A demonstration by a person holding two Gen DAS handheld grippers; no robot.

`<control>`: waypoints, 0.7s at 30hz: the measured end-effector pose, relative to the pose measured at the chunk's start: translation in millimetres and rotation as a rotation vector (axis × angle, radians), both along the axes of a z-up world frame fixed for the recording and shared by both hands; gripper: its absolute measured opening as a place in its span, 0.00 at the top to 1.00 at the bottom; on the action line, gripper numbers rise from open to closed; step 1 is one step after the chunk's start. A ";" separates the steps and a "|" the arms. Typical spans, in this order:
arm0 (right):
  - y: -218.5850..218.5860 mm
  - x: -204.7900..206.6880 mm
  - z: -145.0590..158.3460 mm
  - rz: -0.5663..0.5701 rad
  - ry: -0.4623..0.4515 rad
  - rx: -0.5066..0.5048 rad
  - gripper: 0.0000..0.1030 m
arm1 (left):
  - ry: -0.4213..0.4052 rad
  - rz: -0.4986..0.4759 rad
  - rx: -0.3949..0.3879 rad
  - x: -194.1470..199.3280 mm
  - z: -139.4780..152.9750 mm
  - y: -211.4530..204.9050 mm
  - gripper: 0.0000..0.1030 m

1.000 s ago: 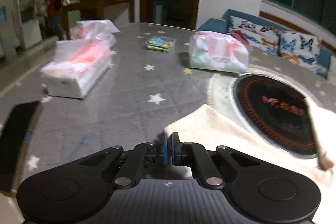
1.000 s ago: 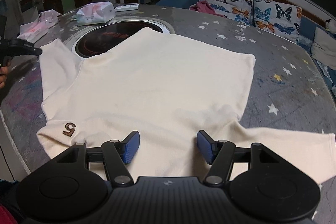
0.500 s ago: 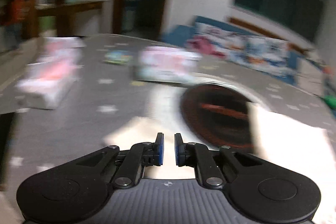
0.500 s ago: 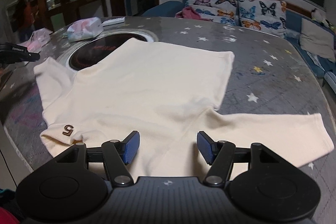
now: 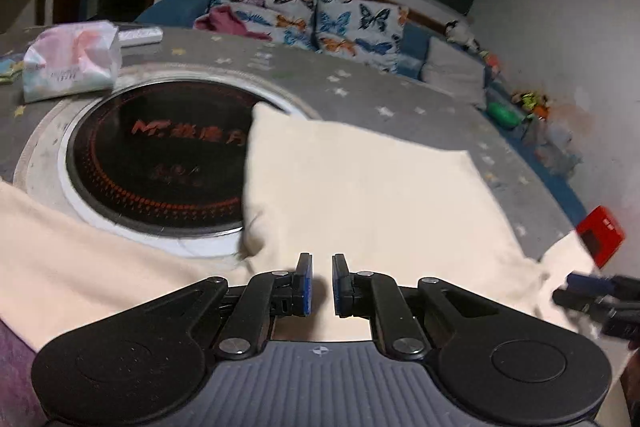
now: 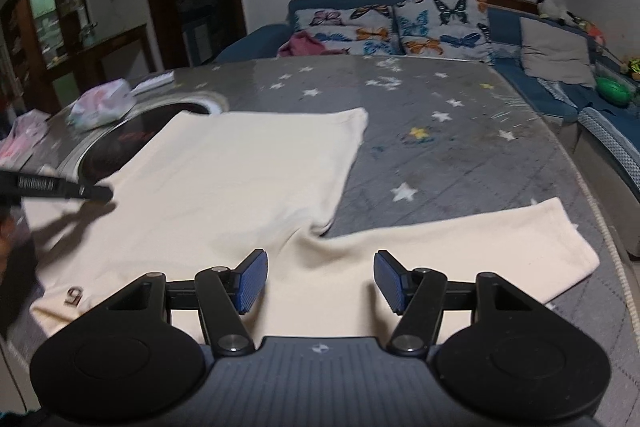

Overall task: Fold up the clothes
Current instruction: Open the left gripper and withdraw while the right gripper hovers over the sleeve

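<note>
Grey star-patterned desk (image 6: 460,147) before a blue sofa (image 6: 560,83), cream shirt (image 6: 248,179) spread flat across it, left claw (image 5: 319,285) narrowly parted above the cloth, right claw (image 6: 320,281) wide apart over a sleeve.

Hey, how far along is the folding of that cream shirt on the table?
Barely started. Done: the cream shirt lies spread flat on the table. In hand: nothing is gripped; the right tongs hover open over the sleeve, the left tongs stand slightly apart above the cloth. Left: every fold, as both sleeves remain stretched out.
</note>
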State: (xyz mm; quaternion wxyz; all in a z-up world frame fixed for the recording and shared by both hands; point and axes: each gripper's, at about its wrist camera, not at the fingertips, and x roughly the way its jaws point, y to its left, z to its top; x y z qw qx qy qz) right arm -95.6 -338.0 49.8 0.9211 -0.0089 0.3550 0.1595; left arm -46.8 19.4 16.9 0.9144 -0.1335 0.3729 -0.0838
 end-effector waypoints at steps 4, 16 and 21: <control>-5.2 11.9 -5.6 -0.041 0.009 0.018 0.46 | -0.009 0.003 0.009 -4.6 -1.1 0.9 0.89; -28.8 16.1 -17.7 -0.139 0.023 -0.053 0.47 | -0.016 -0.004 0.035 -5.8 -2.6 -7.7 0.87; -46.6 14.1 -17.0 -0.194 0.019 -0.069 0.47 | -0.017 -0.008 0.040 -5.8 -2.0 -9.7 0.82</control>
